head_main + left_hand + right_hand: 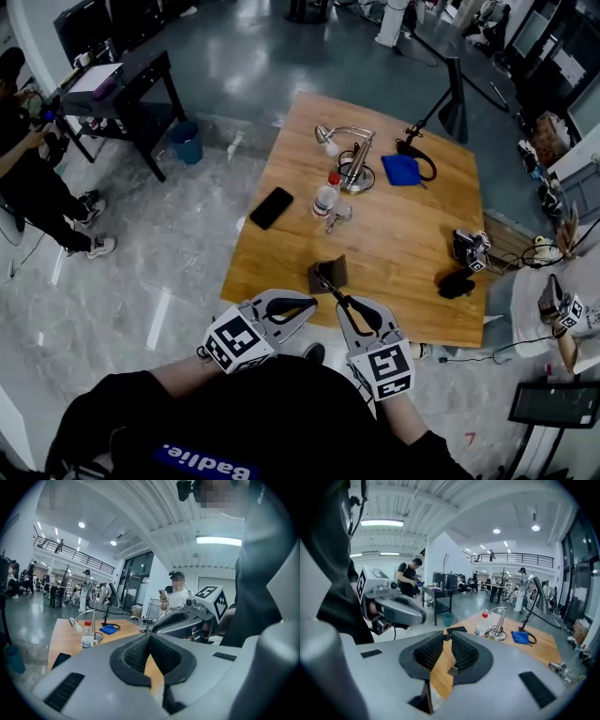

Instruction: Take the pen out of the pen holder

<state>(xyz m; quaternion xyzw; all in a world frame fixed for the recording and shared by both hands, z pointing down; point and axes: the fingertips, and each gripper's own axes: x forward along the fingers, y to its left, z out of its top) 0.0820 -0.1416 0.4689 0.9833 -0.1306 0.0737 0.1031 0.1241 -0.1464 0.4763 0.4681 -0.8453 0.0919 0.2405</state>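
Light brown rectangular wooden table [403, 253] fills the frame's centre. Left gripper [310, 302], lower centre, has its jaws together at the tips with nothing between them. Right gripper [345, 302], just beside it, is clamped on the pen's lower end. Dark, angular pen holder [332, 271] stands near the table's lower edge. Thin, dark, straight pen [330, 288] slants up-left from the right jaws, its far end over the holder; whether it is clear of the holder cannot be told.
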